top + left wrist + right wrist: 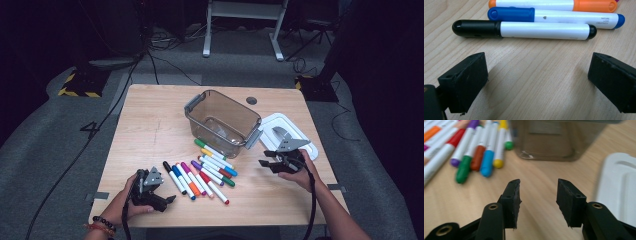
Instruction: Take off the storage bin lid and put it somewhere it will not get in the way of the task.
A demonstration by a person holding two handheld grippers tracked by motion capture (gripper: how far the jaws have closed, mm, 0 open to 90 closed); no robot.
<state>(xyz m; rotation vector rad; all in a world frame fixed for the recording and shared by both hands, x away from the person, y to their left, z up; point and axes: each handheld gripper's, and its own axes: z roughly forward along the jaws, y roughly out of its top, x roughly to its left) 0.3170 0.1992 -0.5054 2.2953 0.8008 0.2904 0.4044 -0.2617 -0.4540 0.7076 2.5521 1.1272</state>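
Several capped markers (pixel 200 175) lie side by side on the wooden table (pixel 150 130), in front of a clear plastic bin (pixel 235 100). My left gripper (pixel 167 192) rests at the front left, jaws wide open and pointing at the row. In the left gripper view my gripper (pixel 536 72) has bare wood between its jaws, and the black marker (pixel 524 30) lies just beyond, then a blue marker (pixel 554 15) and an orange marker (pixel 554 4). My right gripper (pixel 265 158) hovers right of the markers, open and holding nothing, as the right gripper view (pixel 538 192) confirms.
A white lid (pixel 272 125) lies flat to the right of the bin, close to my right hand; it fills the right edge of the right gripper view (pixel 619 185). The bin (pixel 554 142) stands straight ahead of that gripper. Cables and stands crowd the dark floor behind the table.
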